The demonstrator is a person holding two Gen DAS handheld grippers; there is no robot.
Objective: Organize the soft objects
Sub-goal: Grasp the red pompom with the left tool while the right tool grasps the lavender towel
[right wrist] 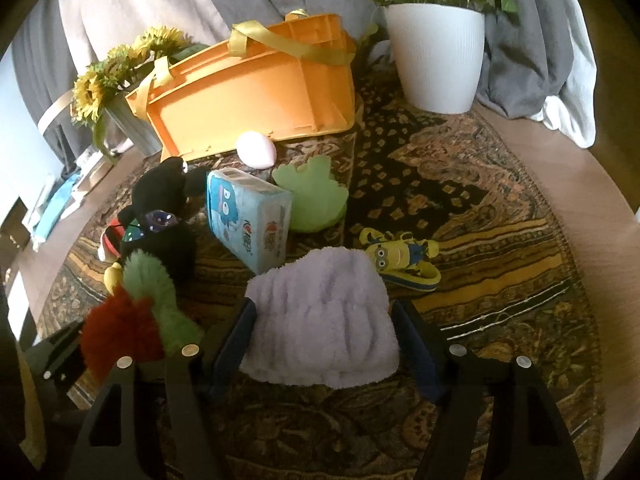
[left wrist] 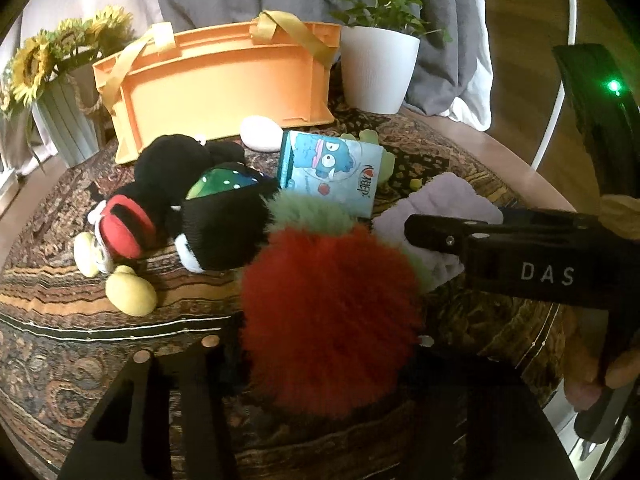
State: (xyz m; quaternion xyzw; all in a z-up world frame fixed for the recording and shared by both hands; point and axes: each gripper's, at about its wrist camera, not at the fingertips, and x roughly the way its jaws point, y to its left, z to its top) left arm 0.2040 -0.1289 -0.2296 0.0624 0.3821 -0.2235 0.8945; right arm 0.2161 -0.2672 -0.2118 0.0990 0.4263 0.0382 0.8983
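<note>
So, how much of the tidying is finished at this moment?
Nothing looks stowed yet; the orange basket shows no toys inside. The left claw holds the red fluffy toy; the right claw straddles the lilac towel. Black plush, tissue pack and minion remain.

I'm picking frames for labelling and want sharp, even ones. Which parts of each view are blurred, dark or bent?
Left wrist view: the red pom-pom close to the lens is soft and blurred, the bottom is dark, and a green light flares at right. Right wrist view: the lilac towel is fairly sharp, the bin bows from fisheye, and the edges are vignetted.
</note>
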